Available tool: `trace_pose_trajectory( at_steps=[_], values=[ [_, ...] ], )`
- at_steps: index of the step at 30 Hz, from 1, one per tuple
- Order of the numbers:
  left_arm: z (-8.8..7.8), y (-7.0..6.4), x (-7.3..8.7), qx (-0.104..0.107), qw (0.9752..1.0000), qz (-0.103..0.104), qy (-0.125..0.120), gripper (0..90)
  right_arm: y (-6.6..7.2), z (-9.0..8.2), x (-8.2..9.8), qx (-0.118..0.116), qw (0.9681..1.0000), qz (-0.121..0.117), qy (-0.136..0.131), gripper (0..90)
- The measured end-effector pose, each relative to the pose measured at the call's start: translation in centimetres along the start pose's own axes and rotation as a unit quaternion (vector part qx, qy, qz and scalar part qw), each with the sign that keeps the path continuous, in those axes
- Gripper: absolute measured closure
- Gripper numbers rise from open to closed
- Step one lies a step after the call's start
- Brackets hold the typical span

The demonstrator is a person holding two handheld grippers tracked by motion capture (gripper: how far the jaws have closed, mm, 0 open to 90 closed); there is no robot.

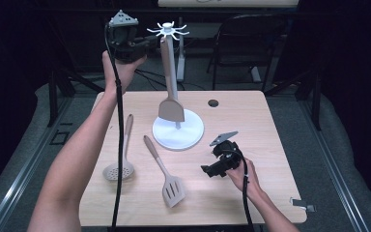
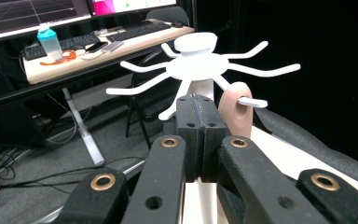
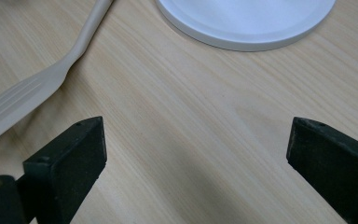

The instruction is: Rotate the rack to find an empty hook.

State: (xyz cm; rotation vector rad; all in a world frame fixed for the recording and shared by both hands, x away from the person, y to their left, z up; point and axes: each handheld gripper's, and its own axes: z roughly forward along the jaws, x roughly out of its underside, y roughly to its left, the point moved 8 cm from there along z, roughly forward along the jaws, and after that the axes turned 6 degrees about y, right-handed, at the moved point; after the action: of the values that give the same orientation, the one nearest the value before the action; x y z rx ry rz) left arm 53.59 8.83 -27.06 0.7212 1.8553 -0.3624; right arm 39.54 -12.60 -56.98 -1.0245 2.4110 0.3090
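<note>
The counter (image 1: 270, 145) was a pale wooden top with a small round hole near its far edge, and it stood in a dark room on grey flooring, with a chair (image 1: 241, 38) behind it. Near the middle of the far edge stood the white rack (image 1: 178, 133), a heavy-looking round base with a post and thin hook arms on top. The solid turner (image 1: 170, 92) hung from one hook by the loop of its handle. It seemed light and stiff, probably a little slippery, so the narrow handle under the loop was the best place to take it. The left gripper (image 2: 200, 135) was at the hooks with its fingers shut together, holding nothing. The right gripper (image 1: 218, 166) rested low toward the near right corner, fingers wide apart. The slotted turner (image 1: 166, 181) and the skimmer (image 1: 121, 159) lay flat toward the near left corner.
</note>
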Motion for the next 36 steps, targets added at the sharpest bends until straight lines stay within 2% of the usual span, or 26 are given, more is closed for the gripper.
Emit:
trace_pose_trajectory(
  at_steps=[6,8,13,14,17,19,20,21,22,25,26,31,34,36],
  values=[
    [-0.1,0.3,0.2,-0.002,1.0000,-0.005,0.000,90.0,0.0,0.0,0.0,0.002,1.0000,-0.001,-0.001,5.5],
    [-0.7,0.5,0.4,-0.004,0.9999,-0.011,-0.008,90.0,0.0,-0.1,0.0,0.001,1.0000,-0.002,-0.002,5.8],
    [-1.4,0.8,1.4,-0.006,0.9998,-0.017,0.000,83.7,0.0,-0.2,0.1,0.002,1.0000,-0.004,0.004,6.1],
    [-1.6,0.9,2.1,-0.001,0.9996,-0.025,0.009,77.1,0.0,-0.1,0.0,0.001,1.0000,-0.006,0.001,6.3],
    [-1.7,1.0,2.9,0.001,0.9994,-0.025,0.022,74.3,0.1,-0.1,0.0,0.002,0.9999,-0.009,0.006,7.5],
    [-1.7,1.0,3.6,0.002,0.9991,-0.023,0.037,63.7,0.2,0.1,0.1,0.000,0.9999,-0.011,0.011,7.8],
    [-1.7,0.9,4.0,0.002,0.9988,-0.026,0.041,63.7,0.2,0.1,0.1,0.000,0.9999,-0.011,0.011,7.8],
    [-1.6,1.0,4.4,-0.002,0.9985,-0.023,0.050,55.5,0.4,0.2,0.1,-0.002,0.9999,-0.011,0.011,7.8],
    [-1.6,1.1,5.2,-0.003,0.9978,-0.026,0.061,51.3,0.4,0.2,0.1,-0.002,0.9998,-0.013,0.013,7.7],
    [-1.6,1.3,6.1,-0.008,0.9972,-0.027,0.069,40.6,0.5,0.3,0.1,-0.004,0.9998,-0.012,0.014,7.7],
    [-1.5,1.3,7.0,-0.006,0.9965,-0.029,0.078,37.8,0.5,0.3,0.1,-0.004,0.9998,-0.012,0.015,7.7],
    [-1.4,1.1,8.9,-0.006,0.9949,-0.029,0.096,26.1,0.4,0.4,0.2,-0.003,0.9999,-0.010,0.012,7.7],
    [-1.4,1.0,10.2,-0.005,0.9937,-0.034,0.107,22.3,0.4,0.4,0.2,-0.004,0.9998,-0.012,0.018,7.7],
    [-1.3,0.8,11.7,-0.008,0.9923,-0.034,0.119,18.7,0.5,0.5,0.2,-0.006,0.9998,-0.011,0.017,7.6]
  ],
)
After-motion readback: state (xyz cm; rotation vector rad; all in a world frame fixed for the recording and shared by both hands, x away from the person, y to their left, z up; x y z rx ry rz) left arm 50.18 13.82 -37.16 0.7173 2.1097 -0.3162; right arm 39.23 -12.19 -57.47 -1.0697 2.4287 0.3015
